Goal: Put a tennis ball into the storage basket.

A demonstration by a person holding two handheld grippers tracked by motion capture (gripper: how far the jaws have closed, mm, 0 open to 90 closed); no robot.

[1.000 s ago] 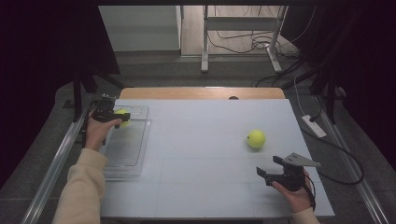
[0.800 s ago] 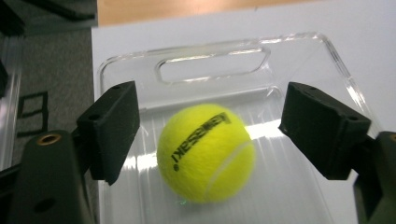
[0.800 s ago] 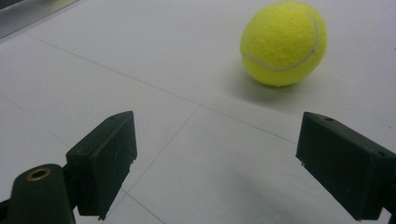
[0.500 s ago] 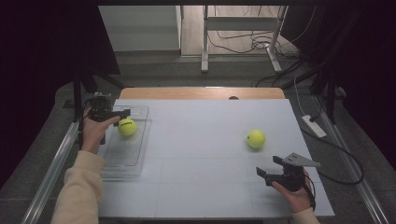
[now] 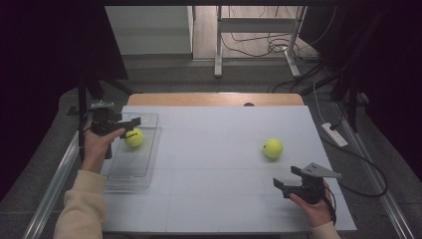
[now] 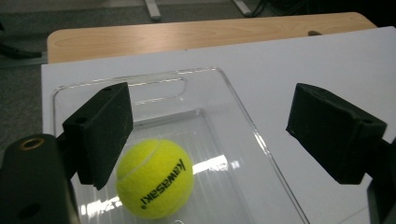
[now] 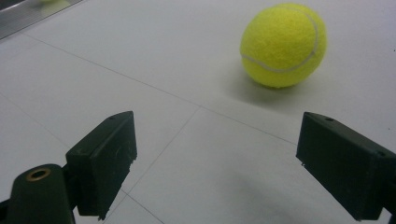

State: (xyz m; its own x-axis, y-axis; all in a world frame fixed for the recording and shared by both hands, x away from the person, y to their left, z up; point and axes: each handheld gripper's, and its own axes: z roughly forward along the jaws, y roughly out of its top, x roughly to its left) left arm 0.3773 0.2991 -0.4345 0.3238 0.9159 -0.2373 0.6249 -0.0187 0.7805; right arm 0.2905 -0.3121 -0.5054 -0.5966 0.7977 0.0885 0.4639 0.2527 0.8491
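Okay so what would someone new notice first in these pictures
Two bright yellow tennis balls against the white table: one tennis ball lies in the clear tray at the left, under the open left claw. The other ball sits bare on the table at the right, just ahead of the open right claw.

1 ball (image 5: 134, 137) in the tray (image 5: 130, 175) at left, 1 ball (image 5: 272, 148) on the table (image 5: 214, 149) at right

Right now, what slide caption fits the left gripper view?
Open left gripper above a Kawasaki tennis ball resting in a clear plastic tray.
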